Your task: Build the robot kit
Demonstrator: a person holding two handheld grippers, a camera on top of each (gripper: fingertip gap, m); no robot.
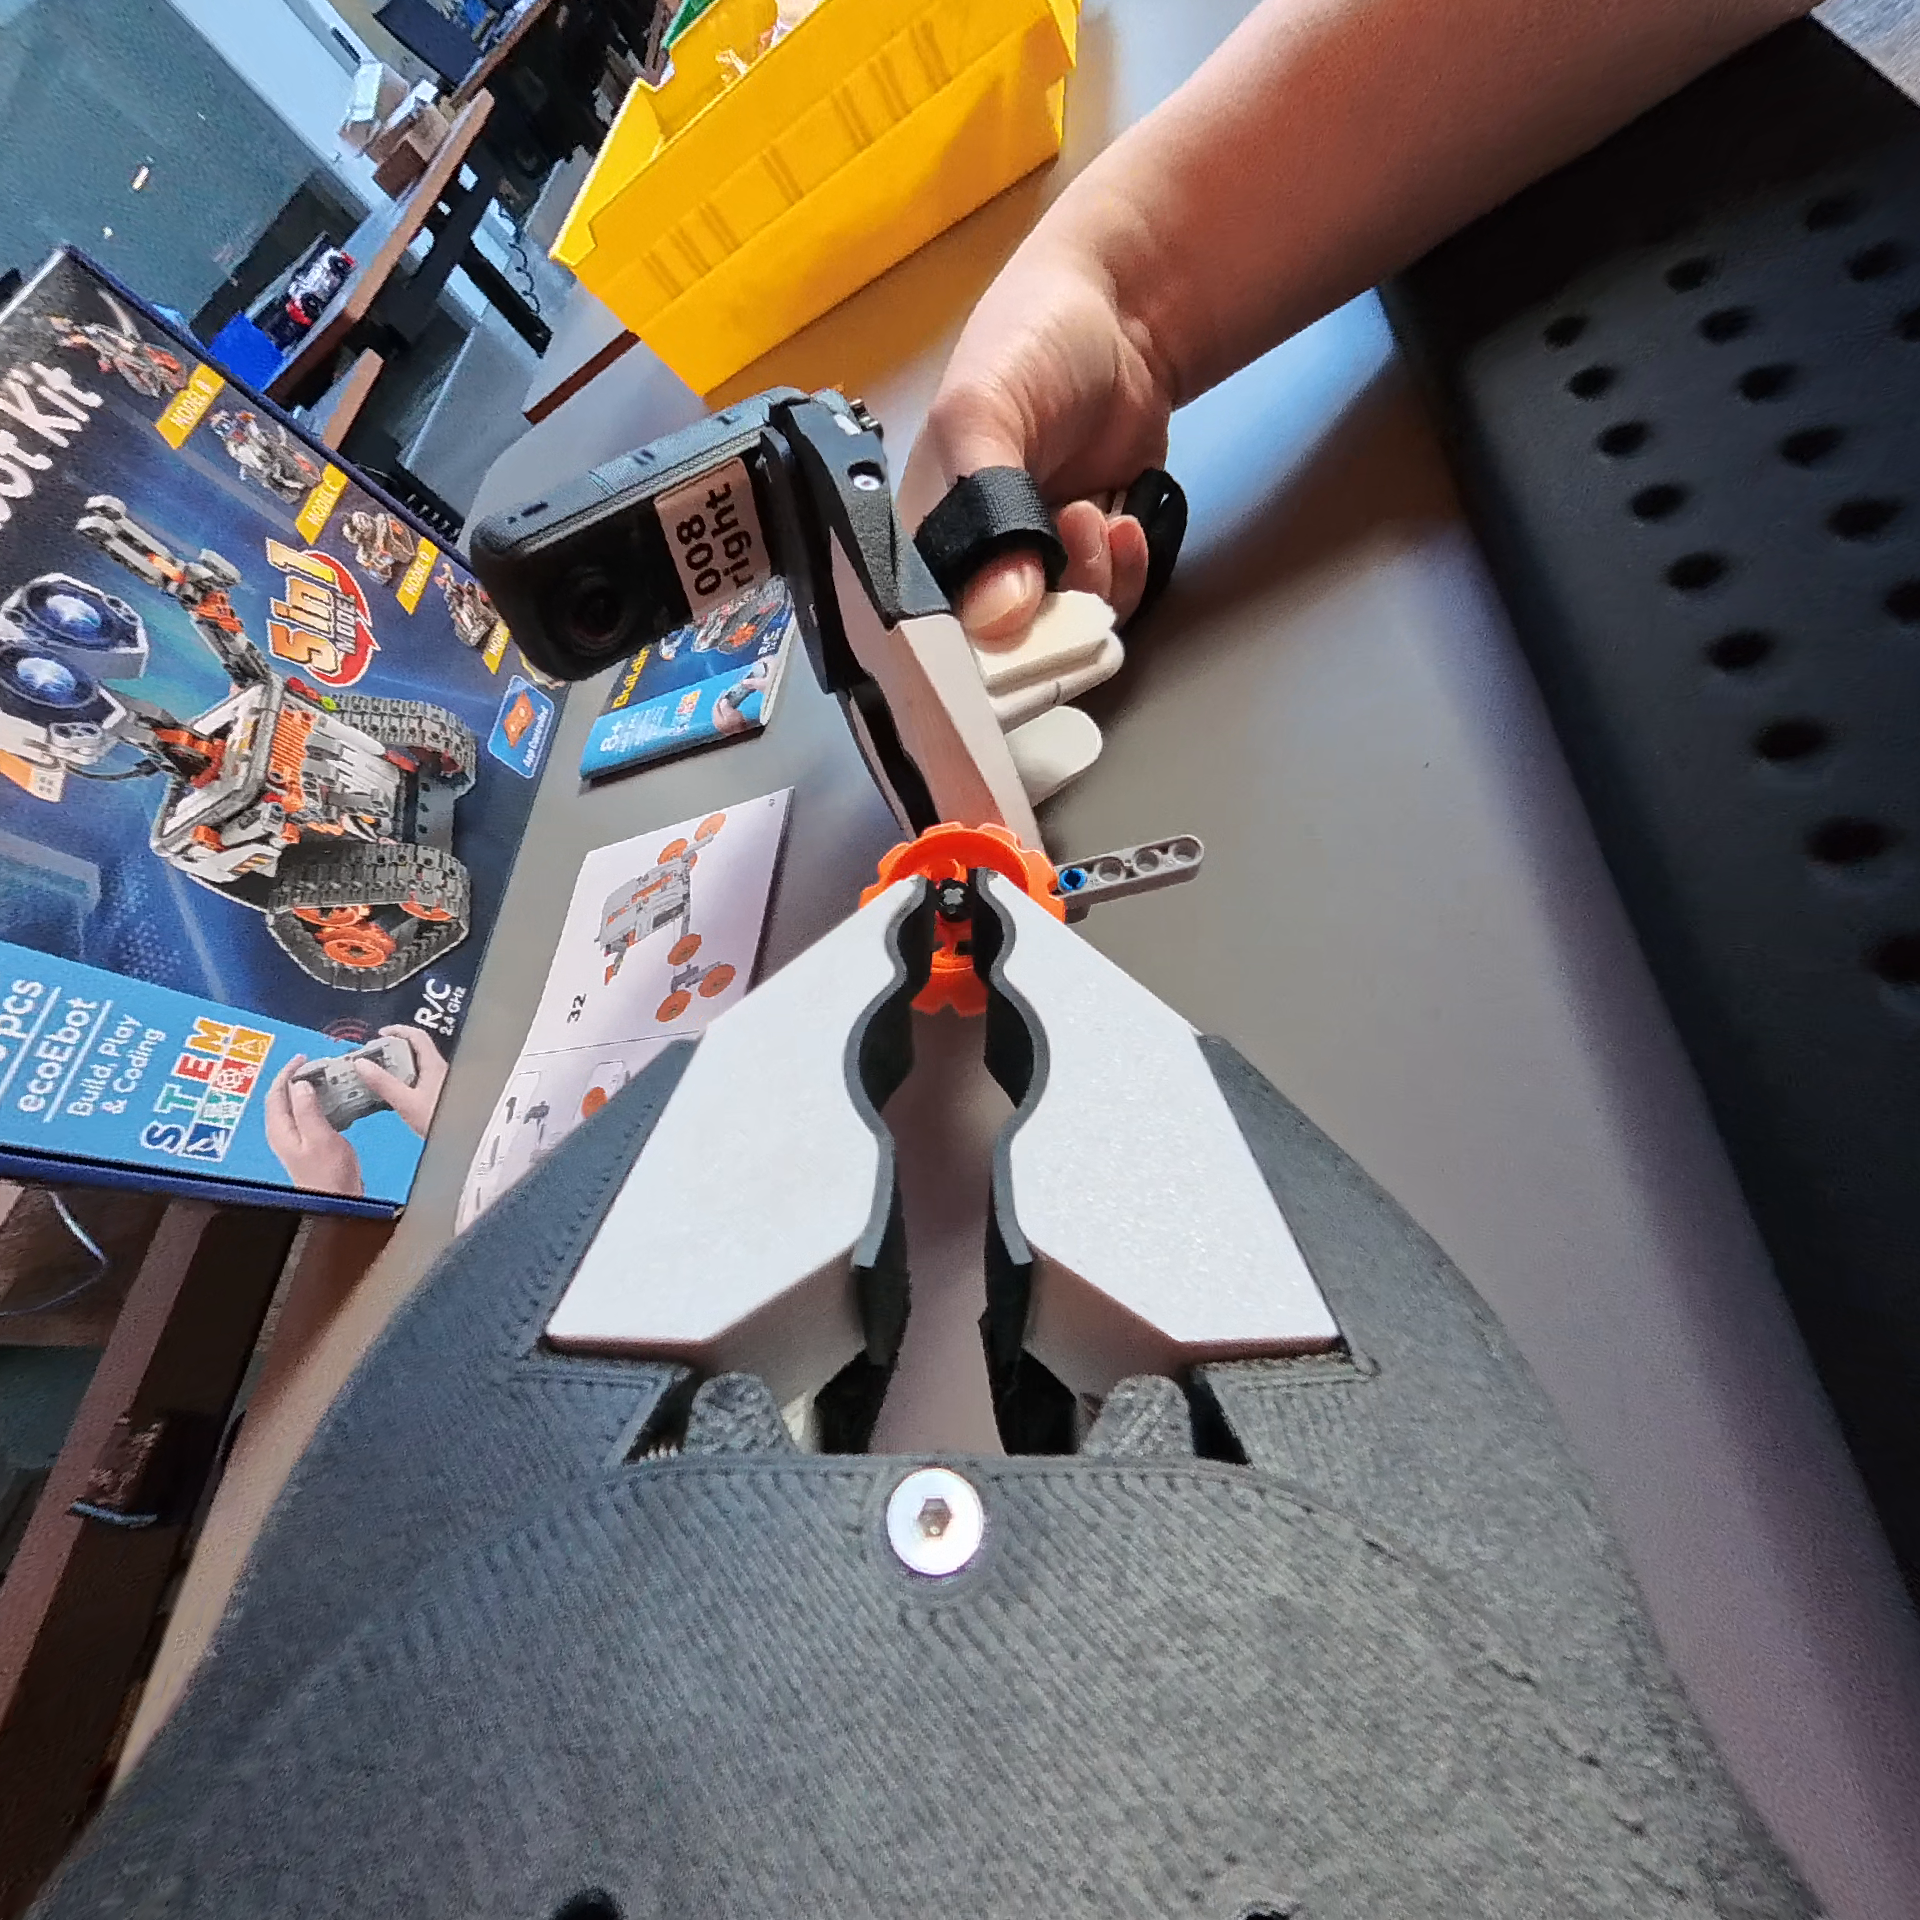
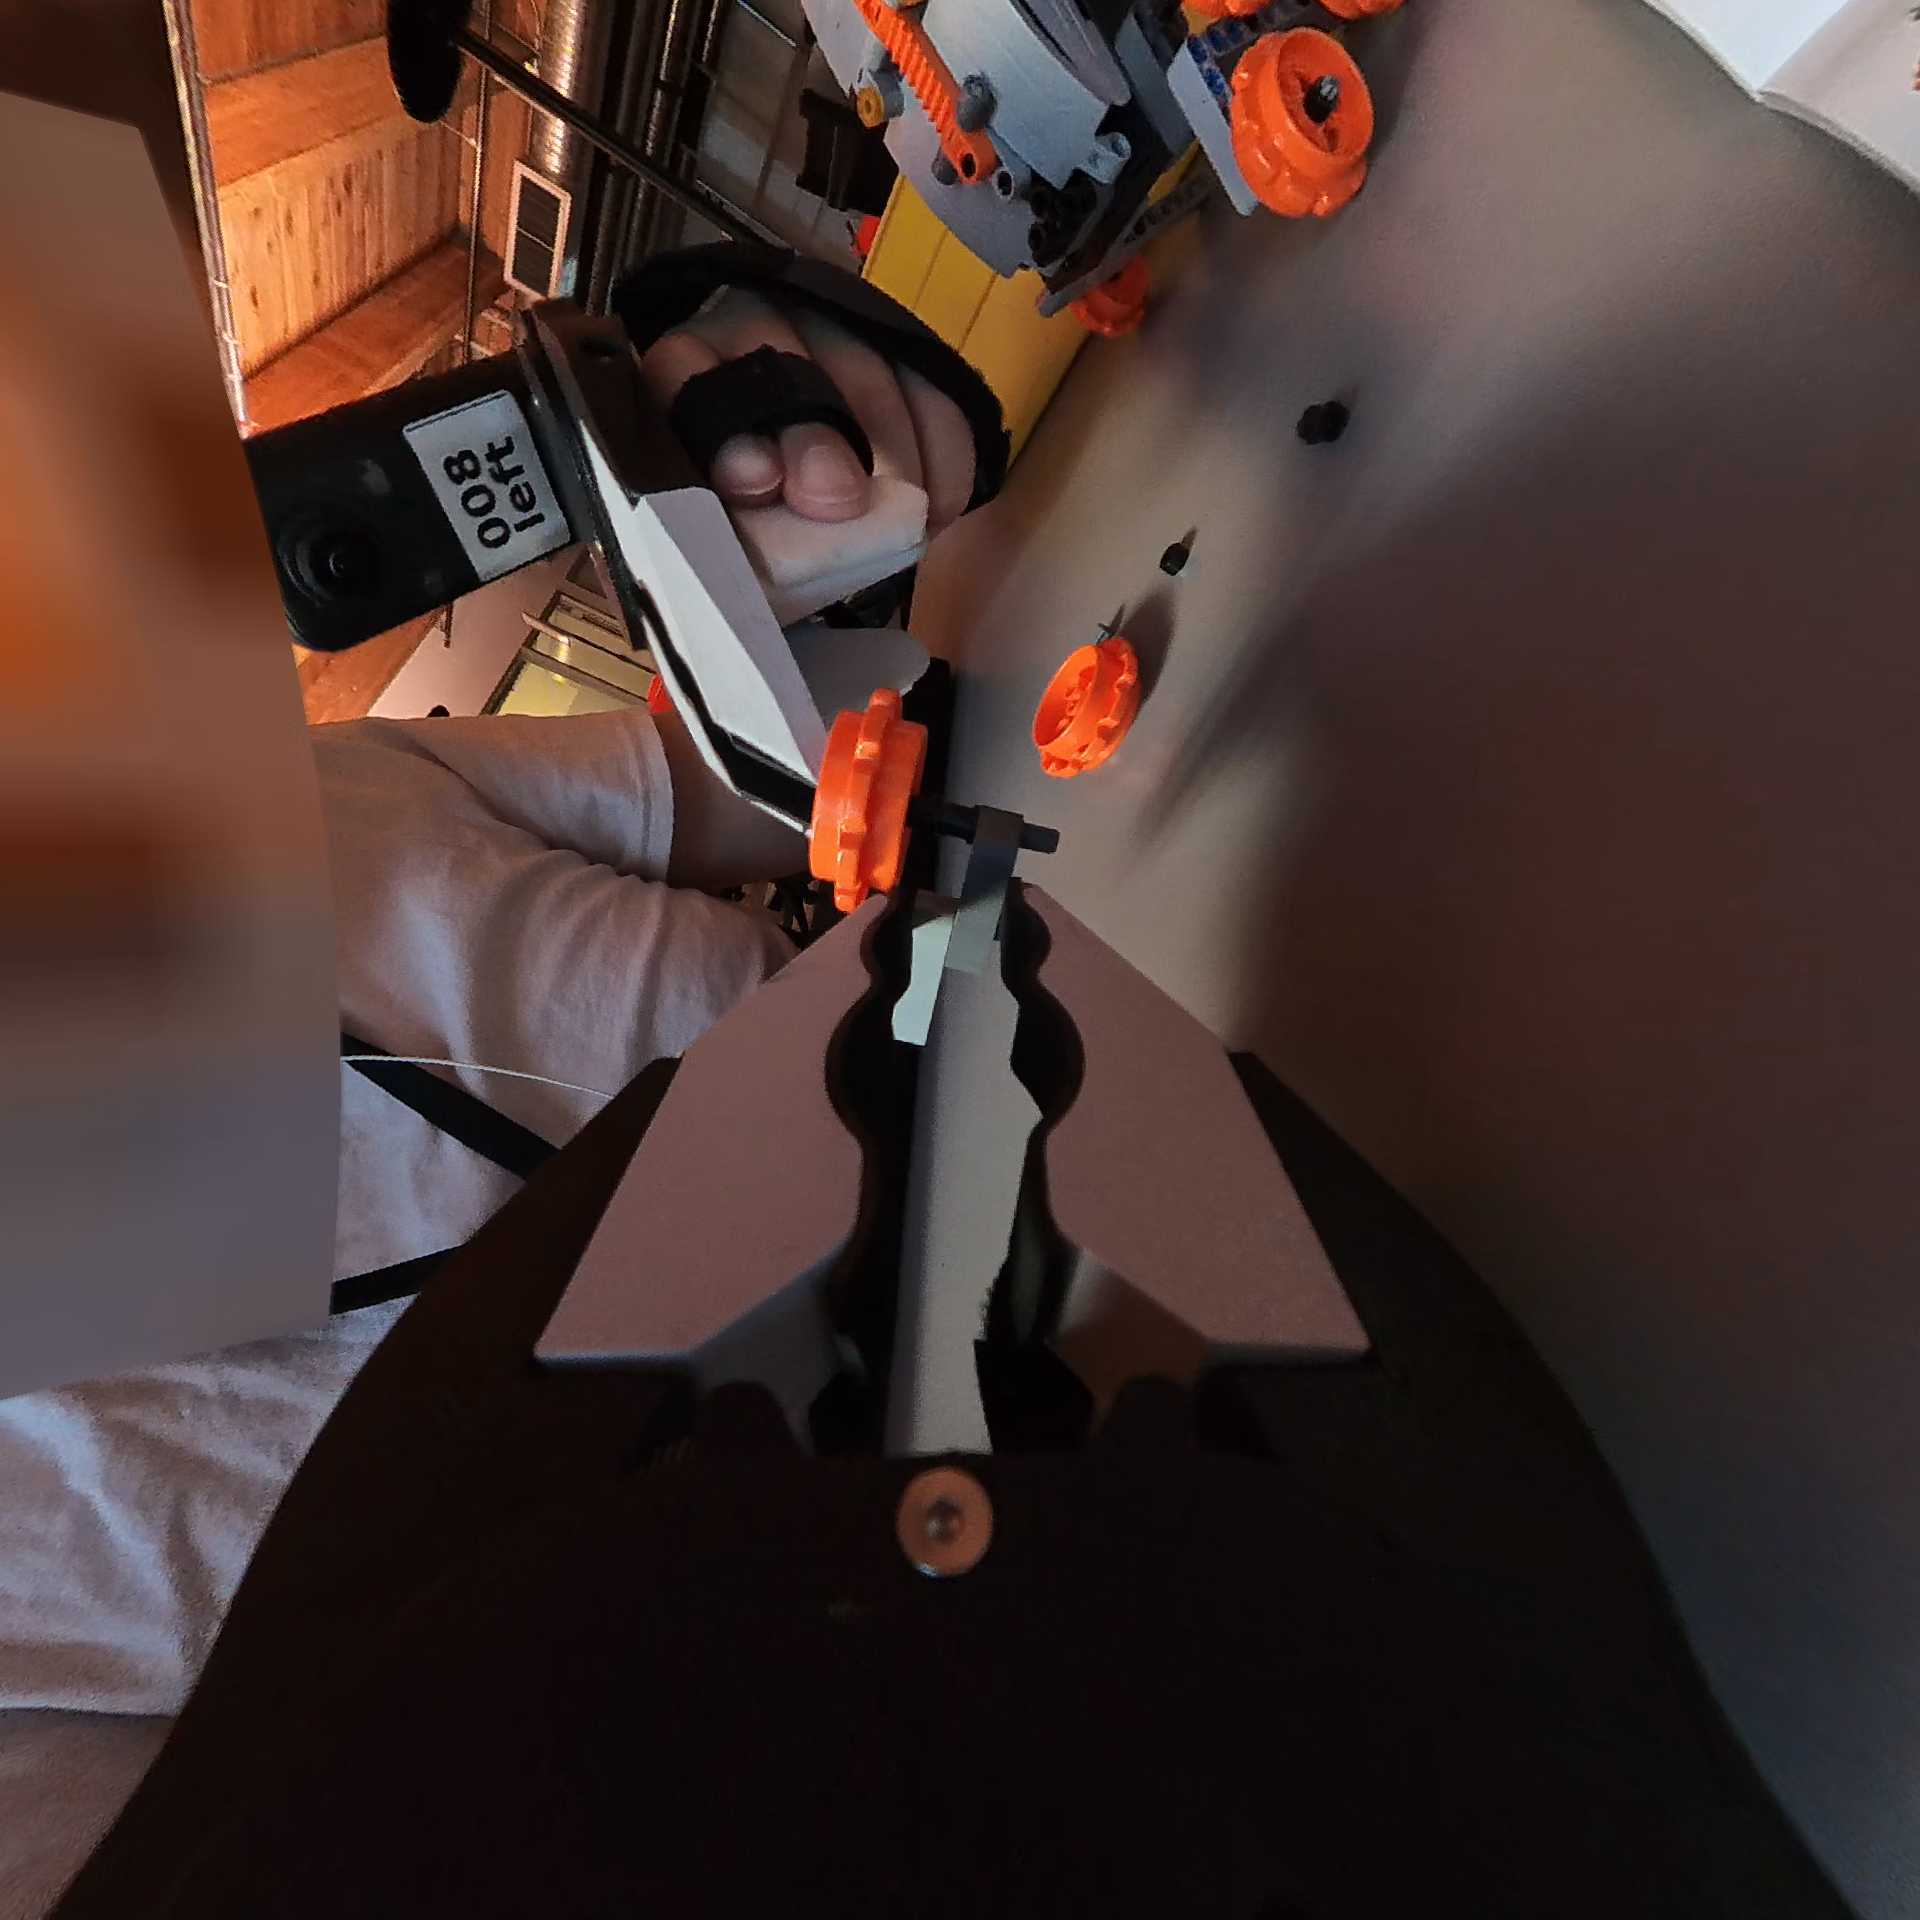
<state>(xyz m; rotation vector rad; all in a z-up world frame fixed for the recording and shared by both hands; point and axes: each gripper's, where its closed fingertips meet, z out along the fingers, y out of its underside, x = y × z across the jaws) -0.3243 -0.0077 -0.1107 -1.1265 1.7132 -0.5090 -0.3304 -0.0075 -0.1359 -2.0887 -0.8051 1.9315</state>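
Observation:
My left gripper (image 1: 951, 896) is shut on an orange toothed wheel (image 1: 951, 961) with a black axle through its hub. My right gripper (image 2: 961, 899) is shut on a grey beam with holes (image 2: 982, 914), which also shows in the left wrist view (image 1: 1138, 862). The black axle (image 2: 961, 818) runs from the orange wheel (image 2: 864, 800) through the beam's end. The two grippers meet tip to tip above the grey table. The left gripper (image 2: 800, 774) shows in the right wrist view, and the right gripper (image 1: 987, 831) in the left wrist view, each held by a hand.
A blue kit box (image 1: 208, 748), a booklet (image 1: 686, 696) and an open instruction sheet (image 1: 665, 935) lie on the table (image 1: 1351, 935). Yellow bins (image 1: 831, 177) stand behind. A part-built model (image 2: 1091, 135), a loose orange wheel (image 2: 1086, 707) and small black pins (image 2: 1322, 421) lie beyond. Both grippers' tips are close together, under 4 cm apart.

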